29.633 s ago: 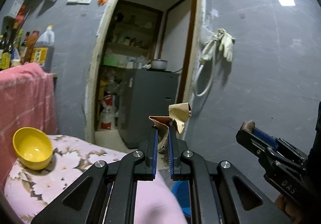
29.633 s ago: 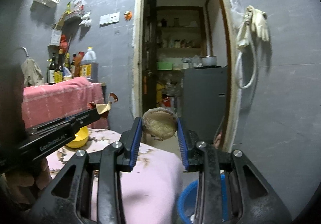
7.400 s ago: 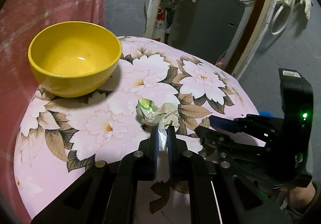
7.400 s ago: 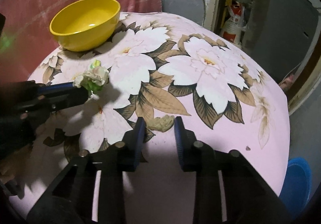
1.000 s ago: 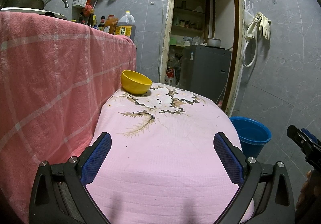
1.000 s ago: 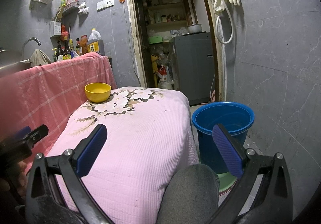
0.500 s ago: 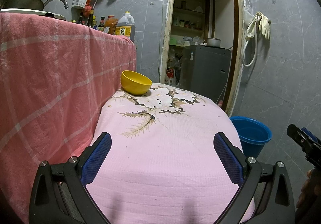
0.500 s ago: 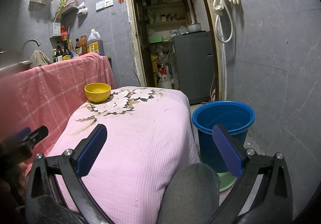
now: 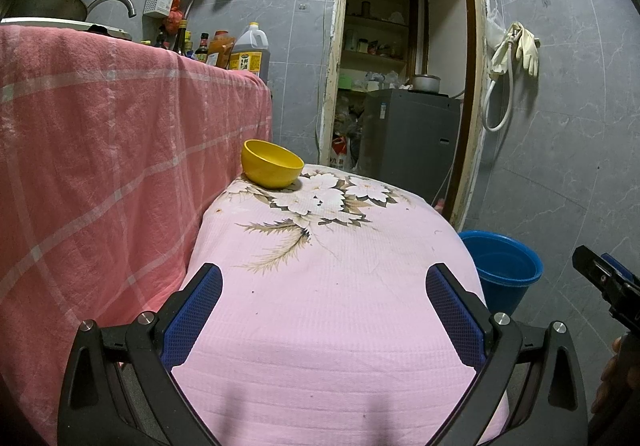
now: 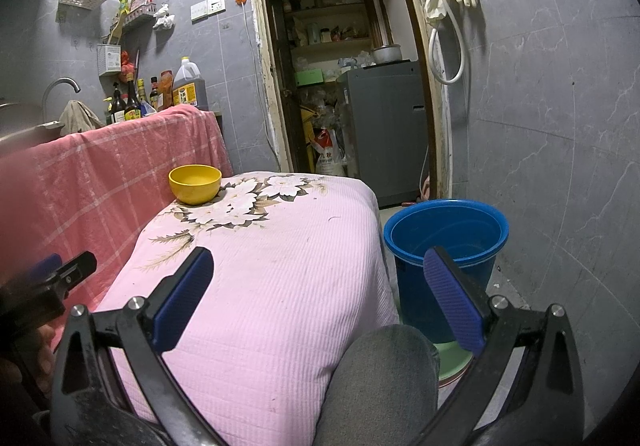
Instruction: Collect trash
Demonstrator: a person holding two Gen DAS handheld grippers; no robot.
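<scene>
My left gripper (image 9: 324, 300) is wide open over the near end of the pink flowered table cover (image 9: 332, 286), with nothing between its blue pads. My right gripper (image 10: 318, 292) is also wide open and holds nothing. A blue bucket (image 10: 446, 246) stands on the floor to the right of the table; its inside is too dark to read. The same bucket (image 9: 502, 266) shows in the left wrist view. I see no loose trash on the cover. The right gripper's tip (image 9: 604, 282) shows at the left view's right edge, the left gripper's tip (image 10: 60, 280) at the right view's left edge.
A yellow bowl (image 9: 272, 164) sits at the table's far left corner. A pink checked cloth (image 9: 100, 166) drapes the counter on the left, with bottles (image 10: 160, 94) on it. A grey-clad knee (image 10: 380, 382) is low between table and bucket. A doorway (image 9: 400, 86) with a grey appliance lies behind.
Nothing has visibly moved over the last second; both grippers stay wide open and pulled back. Seconds earlier each was closed on a scrap on the table, and those scraps are gone from the cover.
</scene>
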